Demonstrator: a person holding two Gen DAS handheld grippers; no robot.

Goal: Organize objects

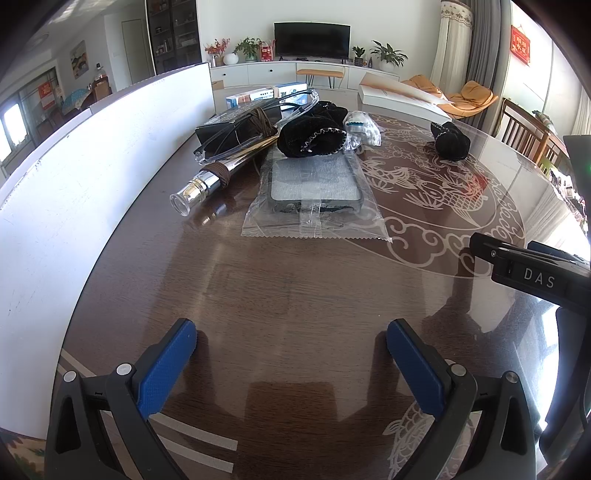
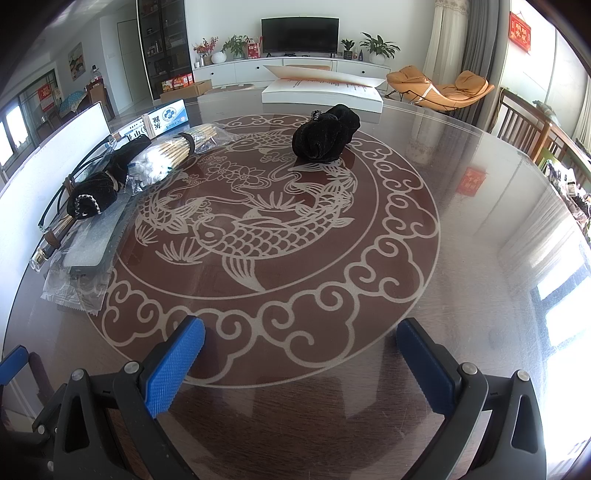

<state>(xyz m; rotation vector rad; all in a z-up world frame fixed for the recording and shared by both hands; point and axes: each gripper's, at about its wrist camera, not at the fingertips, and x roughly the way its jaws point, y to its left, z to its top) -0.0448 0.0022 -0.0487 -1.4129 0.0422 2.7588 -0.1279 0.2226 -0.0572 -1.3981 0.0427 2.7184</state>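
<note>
both the left gripper [image 1: 291, 354] and right gripper [image 2: 301, 354] hover apart and empty over the bench [image 2: 480, 221]. the lone black pouch [image 2: 327, 138] sits far, centre; approach it low, closing across its bunched middle.

bright daylight | glare on table [image 2: 498, 221] | fisheye-warped edges | sharp

"DAS" in white caps on the black body of the right gripper [image 1: 532, 273], right edge of left wrist view. Blue-white box [image 2: 162, 120], upper left of right wrist view, carries Chinese print, unreadable. Red wall hanging [image 2: 520, 26], upper right: gold characters, illegible.
</note>
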